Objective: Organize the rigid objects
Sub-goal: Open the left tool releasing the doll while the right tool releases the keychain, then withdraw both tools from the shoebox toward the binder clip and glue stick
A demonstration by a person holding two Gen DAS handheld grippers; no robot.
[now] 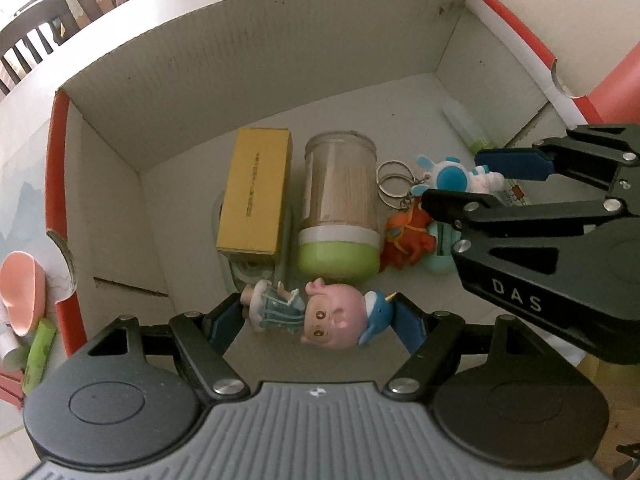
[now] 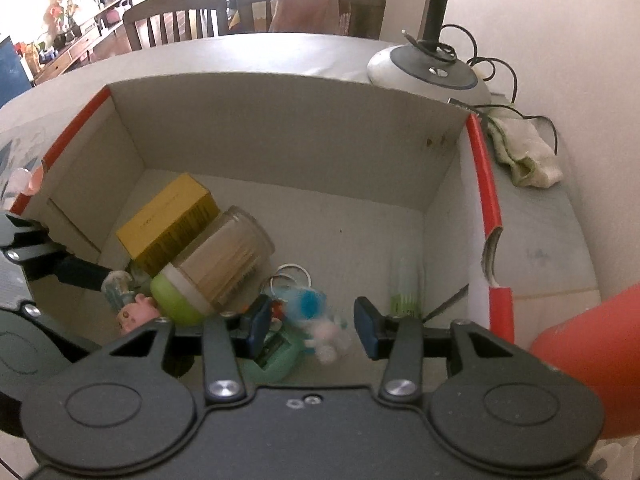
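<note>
Stock of the cardboard box as I see it from both wrist views, box standing on the tabletop:

- Yellow carton, lying flat toward the box's left wall
- Clear jar with green lid, on its side just beside the carton, touching or nearly so
- Key rings, orange toy and blue-and-white plush charm, bunched near the middle of the floor, with a mint-green item partly under them
- Pale green-tipped tube, alone toward the right wall
- Pink-headed figurine, held lengthwise in my left gripper; the blue pads sit against its base and its blue hat, just over the floor at the box's near edge

Right gripper: jaws partly apart, gripping nothing, poised over the plush charm; whether a pad brushes it I cannot tell.

Step in hand, as I judge it: setting the figurine down among the stowed goods.

Next move calls for: lowering it onto the bare floor short of the jar lid, then parting the left jaws without knocking the carton. Loose items still lie outside the left wall, so packing looks unfinished
</note>
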